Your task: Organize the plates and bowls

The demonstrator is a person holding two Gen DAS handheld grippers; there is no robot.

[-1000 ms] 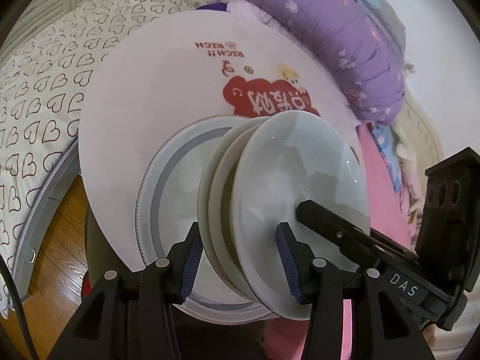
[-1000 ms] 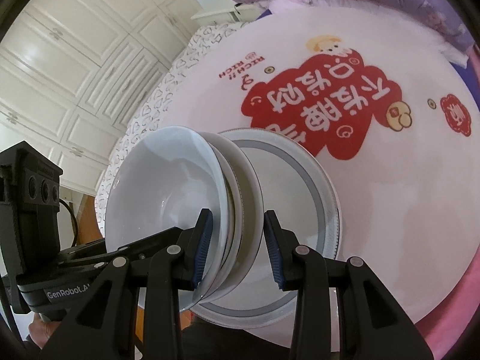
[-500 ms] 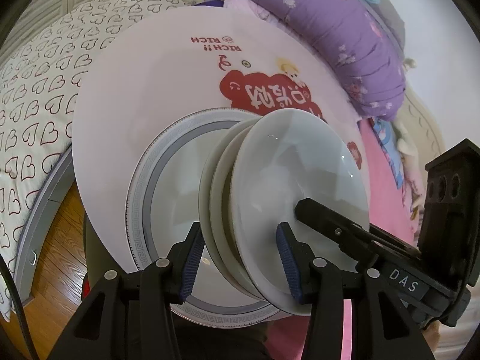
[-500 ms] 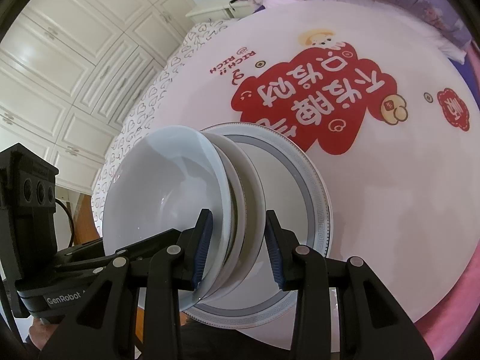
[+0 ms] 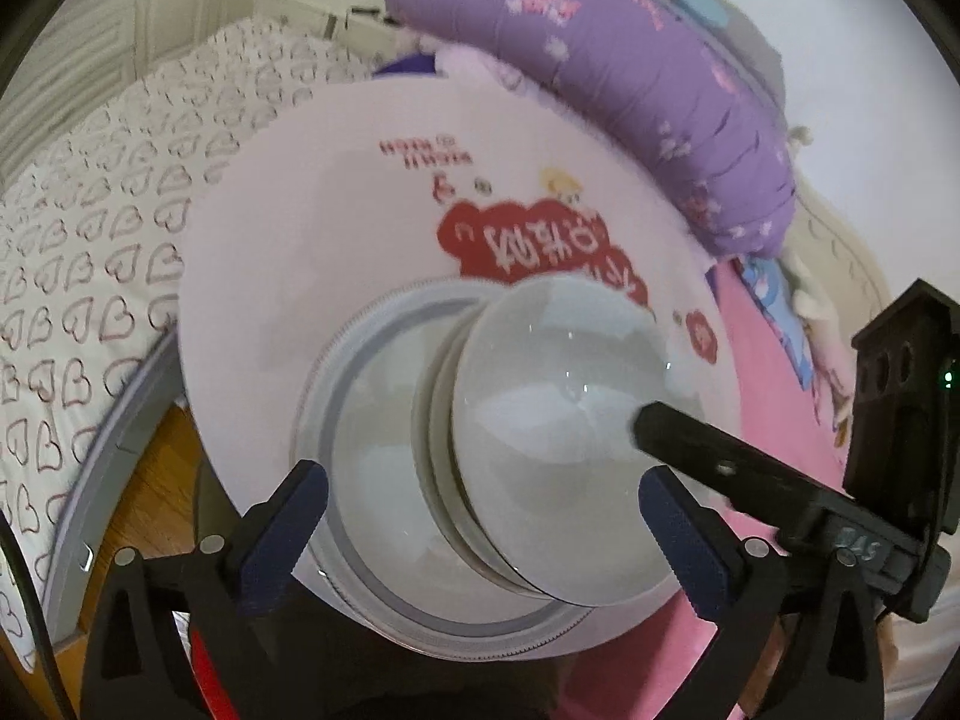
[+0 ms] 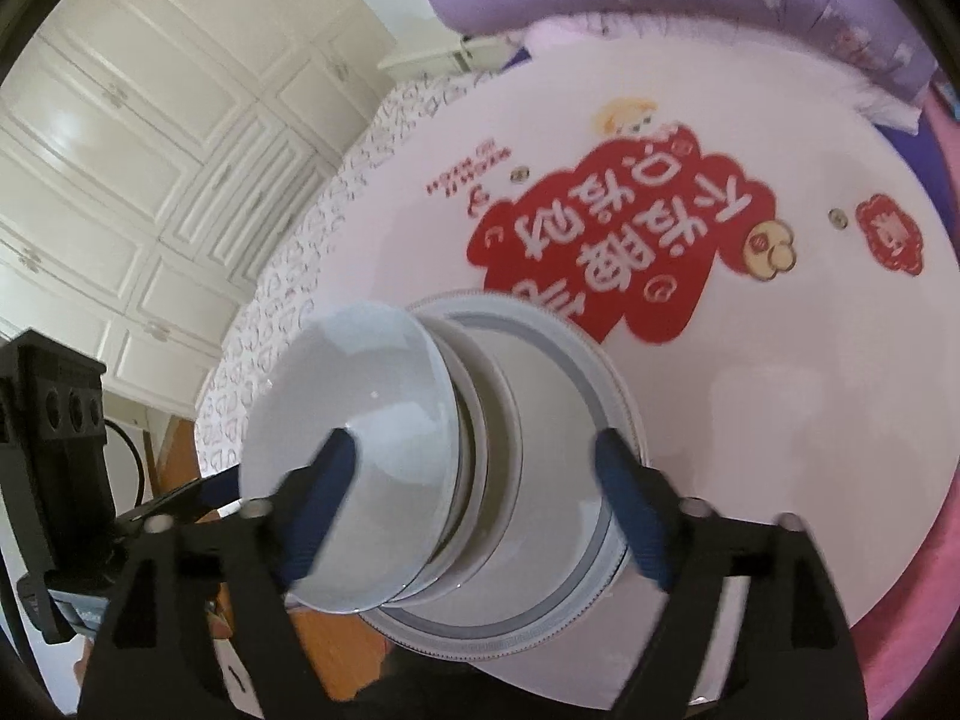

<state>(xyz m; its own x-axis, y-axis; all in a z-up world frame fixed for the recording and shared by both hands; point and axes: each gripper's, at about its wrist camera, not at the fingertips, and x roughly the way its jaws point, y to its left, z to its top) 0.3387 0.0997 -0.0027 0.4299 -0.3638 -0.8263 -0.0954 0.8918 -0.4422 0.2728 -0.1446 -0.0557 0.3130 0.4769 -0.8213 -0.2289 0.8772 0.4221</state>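
A stack of white bowls (image 5: 558, 408) rests tilted on a grey-banded plate (image 5: 360, 420) near the front edge of the round white table (image 5: 312, 210). My left gripper (image 5: 480, 483) straddles the near rim of the stack, its jaws opening and its pads clear of the bowls. One finger (image 5: 708, 456) of the other gripper reaches over the top bowl from the right. In the right wrist view my right gripper (image 6: 474, 450) is opening too. One pad hovers over the top bowl (image 6: 354, 414), the other over the plate (image 6: 558, 396). Neither presses on anything.
The table (image 6: 780, 420) bears a red printed design (image 6: 606, 252). Behind it lie a heart-patterned bed sheet (image 5: 90, 276), a purple quilt (image 5: 630, 78) and a pink blanket (image 5: 774, 372). White wardrobe doors (image 6: 150, 150) stand at the left. Wooden floor (image 5: 144, 480) shows below the table edge.
Both grippers, earlier shut on the bowls' rims, have let go and spread their jaws wide. The stack stays on the plate.
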